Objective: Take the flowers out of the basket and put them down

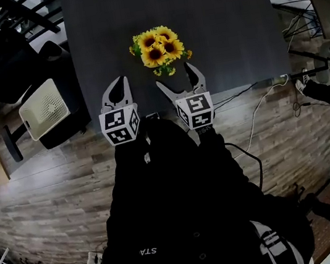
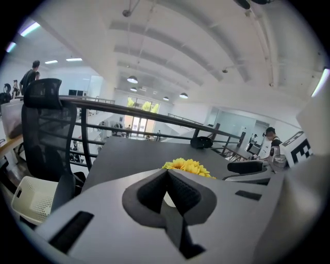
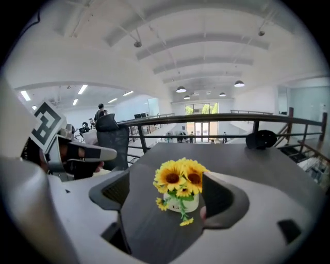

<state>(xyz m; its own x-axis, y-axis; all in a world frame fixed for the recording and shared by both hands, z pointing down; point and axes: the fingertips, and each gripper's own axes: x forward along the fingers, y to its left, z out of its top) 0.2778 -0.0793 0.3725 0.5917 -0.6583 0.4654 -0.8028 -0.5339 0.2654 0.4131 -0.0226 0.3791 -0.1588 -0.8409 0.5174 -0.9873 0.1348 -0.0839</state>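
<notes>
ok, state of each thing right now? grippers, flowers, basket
Left gripper: shut, empty.
Right gripper: open, facing the flowers, gripping nothing.
Flowers: in the basket, upright, not taken out.
Basket: upright on the table.

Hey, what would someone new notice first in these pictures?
The bright yellow sunflowers in a small white basket stand out on the dark grey table. Just short of them, the right gripper is open and aimed at the bunch, with the left gripper shut beside it.
</notes>
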